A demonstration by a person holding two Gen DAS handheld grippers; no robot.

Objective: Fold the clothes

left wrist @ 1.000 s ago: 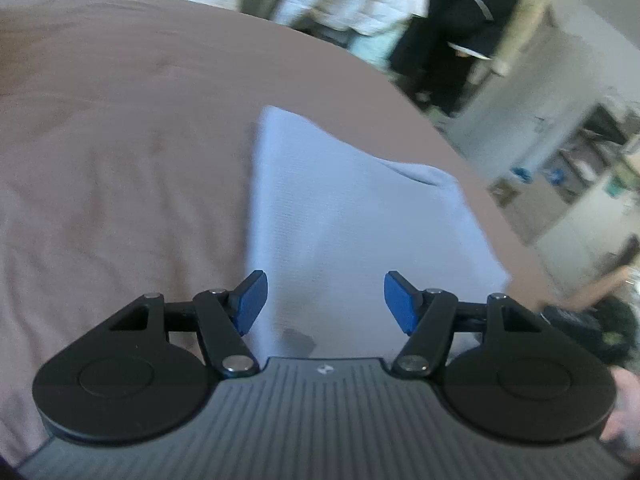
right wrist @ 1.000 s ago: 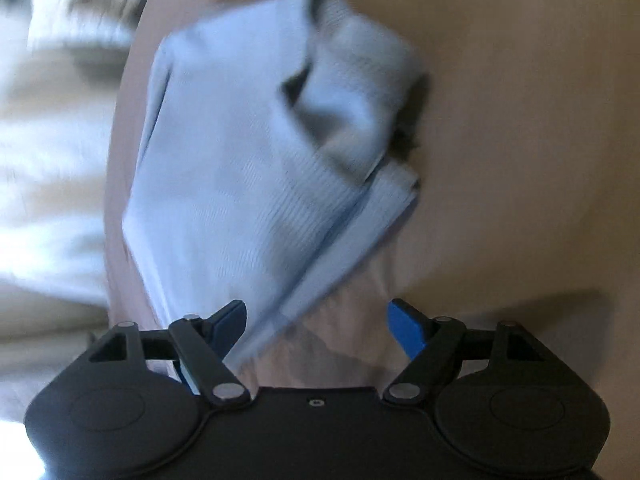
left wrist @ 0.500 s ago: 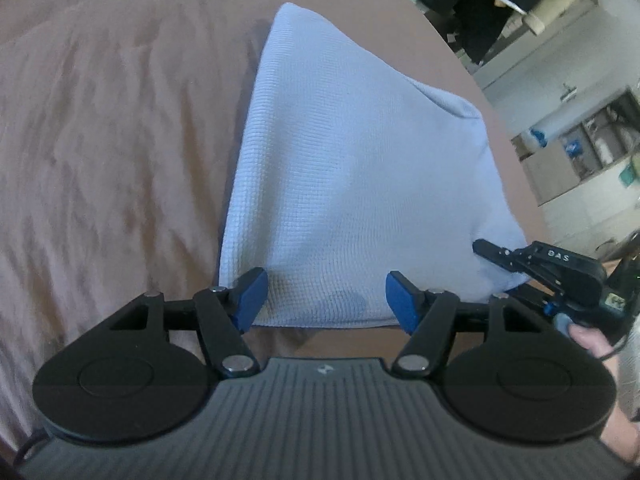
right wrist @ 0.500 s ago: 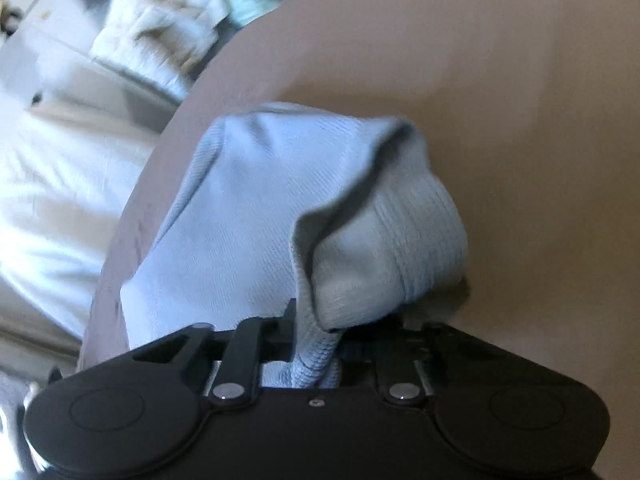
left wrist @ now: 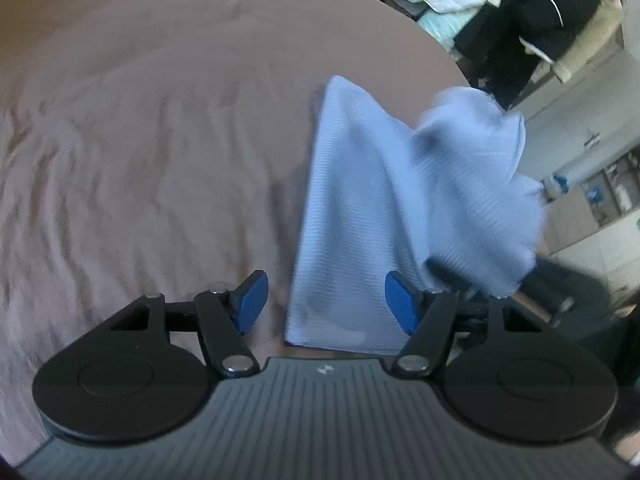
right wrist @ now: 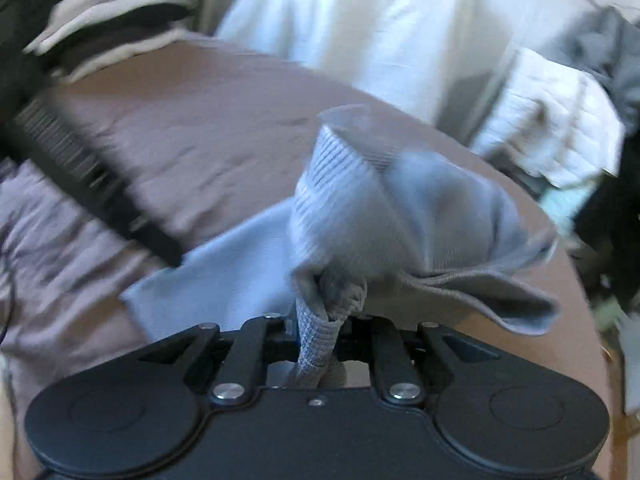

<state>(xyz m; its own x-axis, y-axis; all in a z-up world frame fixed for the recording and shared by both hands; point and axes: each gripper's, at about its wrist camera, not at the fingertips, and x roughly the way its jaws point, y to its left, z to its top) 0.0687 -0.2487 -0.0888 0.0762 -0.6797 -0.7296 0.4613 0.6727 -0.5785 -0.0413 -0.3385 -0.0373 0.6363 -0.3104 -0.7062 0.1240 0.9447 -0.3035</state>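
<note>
Jaws clamped: right gripper (right wrist: 326, 320) | ribbed blue knit (right wrist: 344, 216) bunched

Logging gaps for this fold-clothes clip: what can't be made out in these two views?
- Right wrist view: the right gripper fingertips, buried in the bunched blue garment.
- Left wrist view: the garment's lifted part, motion-blurred, hides its far side and most of the right gripper.
- Left wrist view: the garment's near edge, cut off behind the open left gripper.
- Both views: which garment it is; the background clothes pile, blurred.
</note>
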